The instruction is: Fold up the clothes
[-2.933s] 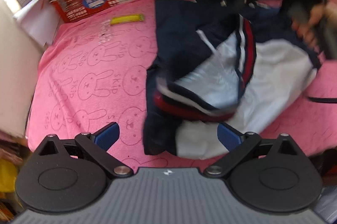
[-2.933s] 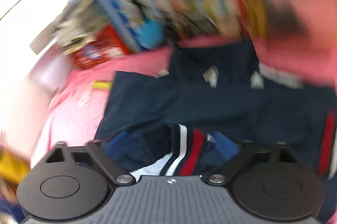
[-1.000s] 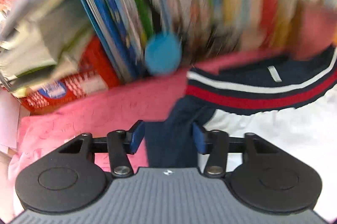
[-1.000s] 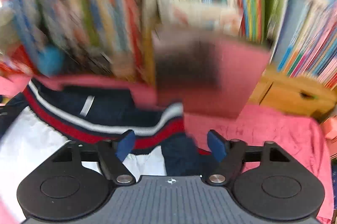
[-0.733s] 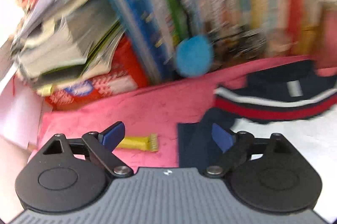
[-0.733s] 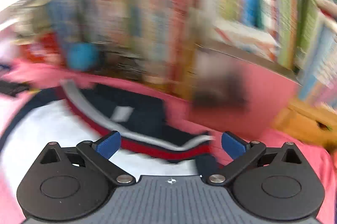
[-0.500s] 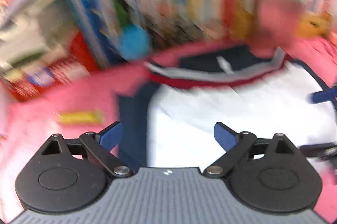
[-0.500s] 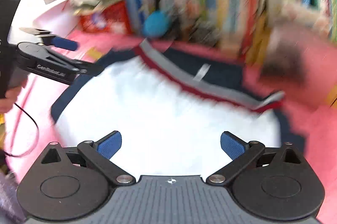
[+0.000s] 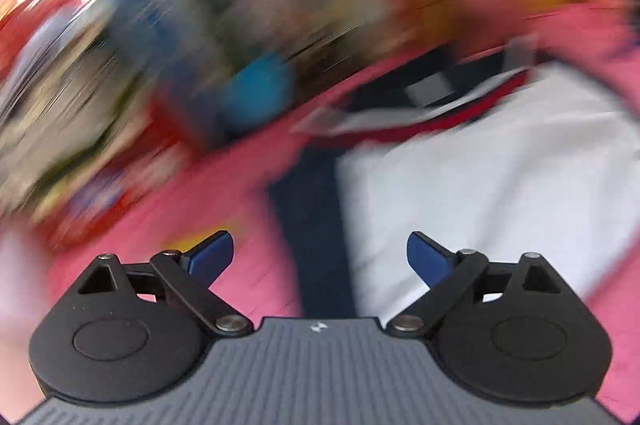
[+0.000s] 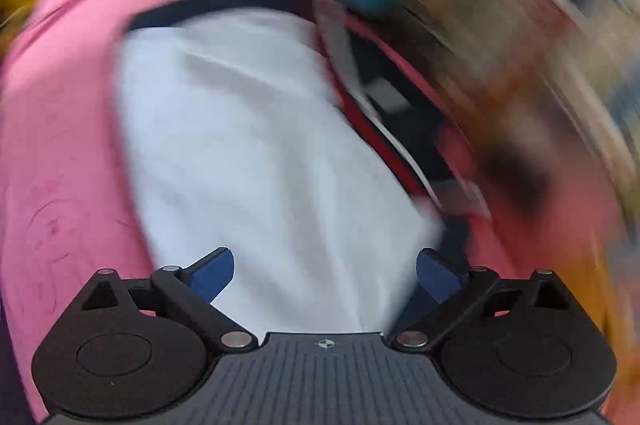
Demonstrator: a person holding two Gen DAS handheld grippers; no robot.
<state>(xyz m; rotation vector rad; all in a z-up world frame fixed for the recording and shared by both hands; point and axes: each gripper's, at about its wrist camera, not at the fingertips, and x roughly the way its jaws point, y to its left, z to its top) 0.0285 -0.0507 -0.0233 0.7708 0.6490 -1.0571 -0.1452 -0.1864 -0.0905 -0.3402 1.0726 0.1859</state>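
Two blurred views, both sweeping over a pink towel-like cover spreading across the surface, faint line drawings showing on it in the right wrist view. Lying flat on that cover, a garment with a broad white body, dark navy sides and a navy, white and red striped band along its far edge; in the right wrist view, filling the middle of the frame with the striped band running down its right side. Standing beyond the far edge of the cover, a smeared row of coloured books, too blurred for reading, with a round blue thing showing in front of them. Hovering over the garment's navy left side, the left gripper, jaws spread wide and holding nothing. Hovering over the white body near its right edge, the right gripper, likewise spread wide and empty, blue fingertips apart with cloth showing between them.
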